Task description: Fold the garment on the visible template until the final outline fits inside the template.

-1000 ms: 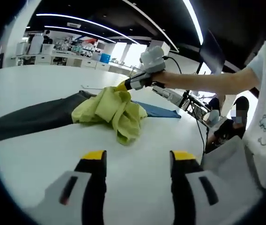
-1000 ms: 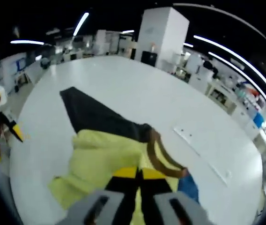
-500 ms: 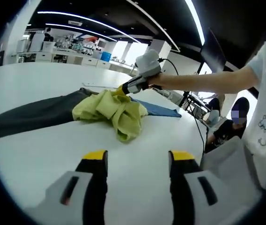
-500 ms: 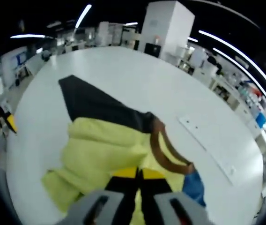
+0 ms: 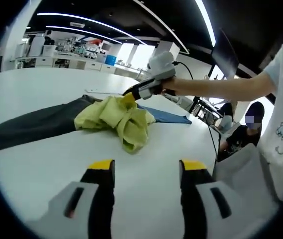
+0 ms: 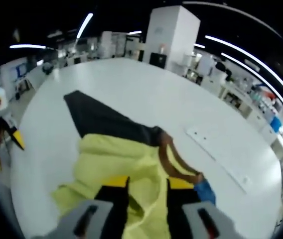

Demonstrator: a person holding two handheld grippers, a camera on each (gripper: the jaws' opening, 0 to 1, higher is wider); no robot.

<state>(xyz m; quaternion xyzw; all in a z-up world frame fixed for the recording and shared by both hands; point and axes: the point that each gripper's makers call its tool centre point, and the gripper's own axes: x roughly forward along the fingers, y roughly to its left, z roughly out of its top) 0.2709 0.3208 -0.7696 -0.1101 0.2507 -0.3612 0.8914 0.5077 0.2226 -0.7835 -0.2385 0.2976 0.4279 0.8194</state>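
Garment (image 5: 119, 118): a pale yellow-green top is seen bunched in a loose heap near the middle of the white worktop (image 5: 42, 84), lying partly over a dark grey fabric panel (image 5: 27, 125) that stretches away toward one edge, with a blue piece (image 5: 169, 117) showing at its other side. In the right gripper view the same garment (image 6: 116, 159) is seen close up, its brown-trimmed neckline (image 6: 174, 162) curling open beside the blue patch (image 6: 205, 189). Which of the flat pieces is the template cannot be told for certain.

The right hand-held gripper (image 6: 145, 185) is held just above the heap with its yellow-tipped jaws spread apart and cloth visible between them; in the left gripper view it (image 5: 130, 94) is seen at the top of the pile on an outstretched arm. The left hand-held gripper (image 5: 144, 167) hovers well apart from the garment over bare worktop, jaws spread and holding nothing.

The cloth is judged light, soft and limp, likely to sag and slide, not hold a crease. A firm hold is best taken at a seam or edge, such as the neckline trim or a hem corner, with a second hold opposite so the fabric can be spread flat before folding.
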